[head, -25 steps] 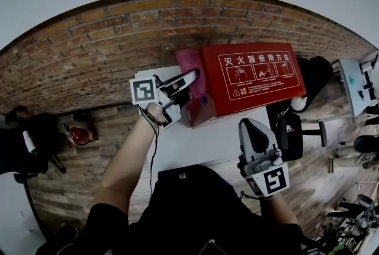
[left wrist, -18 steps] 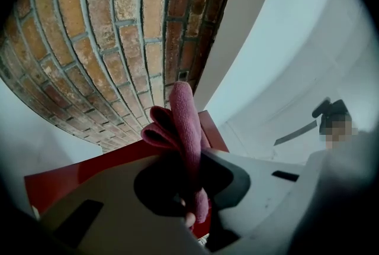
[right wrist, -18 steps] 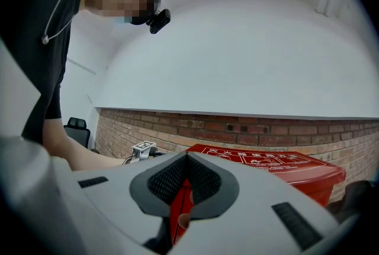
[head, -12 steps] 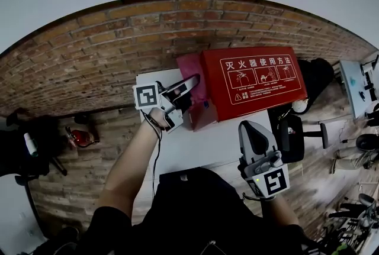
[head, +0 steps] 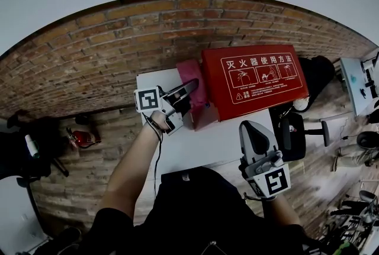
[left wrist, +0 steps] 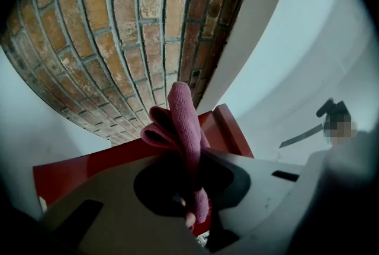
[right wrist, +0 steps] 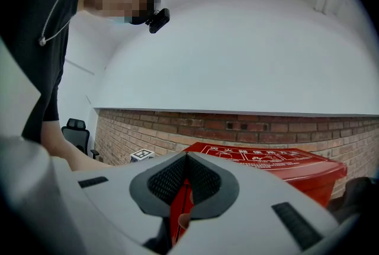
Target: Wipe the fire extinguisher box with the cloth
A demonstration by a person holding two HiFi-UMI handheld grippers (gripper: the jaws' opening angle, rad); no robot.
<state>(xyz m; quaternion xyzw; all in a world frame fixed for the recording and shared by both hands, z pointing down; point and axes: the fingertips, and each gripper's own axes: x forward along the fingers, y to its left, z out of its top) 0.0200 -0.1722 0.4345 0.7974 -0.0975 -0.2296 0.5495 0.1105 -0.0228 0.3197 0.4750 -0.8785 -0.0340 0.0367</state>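
White table by a brick wall, cloth held at the red box

Nearest the camera, the right gripper (head: 254,128) is held low over the front edge of the white table (head: 207,144), its jaws drawn together with nothing between them; only a thin slit is left, through which red is seen. Farther along the table top, the left gripper (head: 188,87) is clamped on the magenta cloth (left wrist: 181,123), which is folded and stands up past the jaw tips. The cloth is seen against the left end of the fire extinguisher box (head: 256,75), which lies on the table's far right corner with its white-printed panel upward. Behind the table a brick wall (head: 100,64) is seen, with plain white wall above it. A black office chair (head: 298,131) stands to the right of the table, and a small red object (head: 80,136) lies on the floor to the left.
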